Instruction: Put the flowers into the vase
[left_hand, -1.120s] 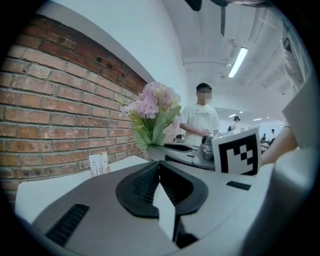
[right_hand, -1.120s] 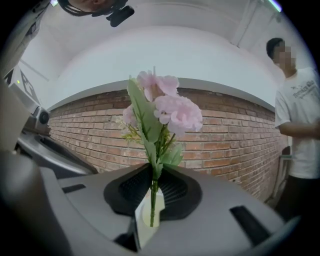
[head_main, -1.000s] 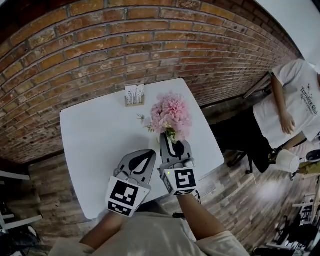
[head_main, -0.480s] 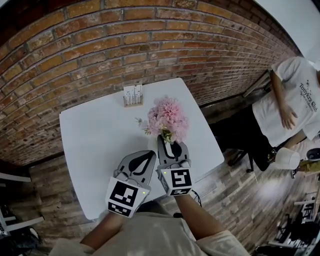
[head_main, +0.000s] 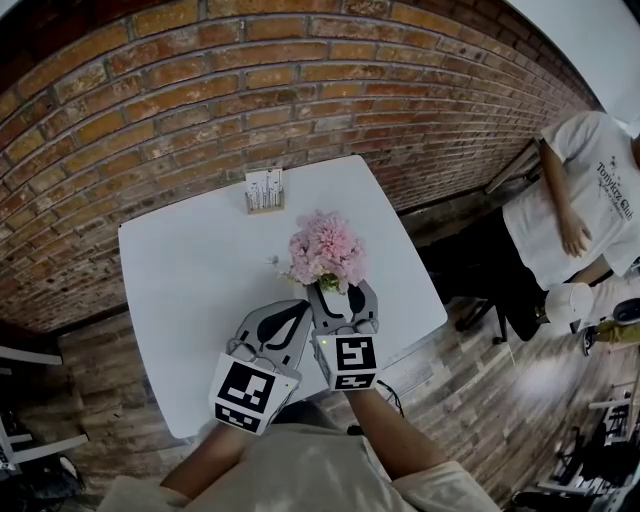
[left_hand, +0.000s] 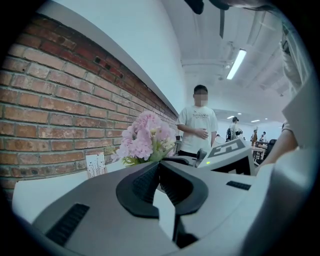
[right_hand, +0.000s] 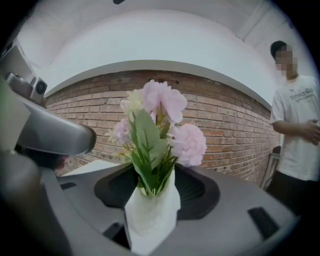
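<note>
Opening our right gripper, we free the white vase standing upright between its jaws, pink flowers inside; our left gripper is pressed together.

One vase, one bouquet, one table

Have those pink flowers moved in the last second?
Yes. In the head view the flowers have slid nearer the person, away from the card stand, and stand in the white vase between the right gripper's opening jaws.
</note>
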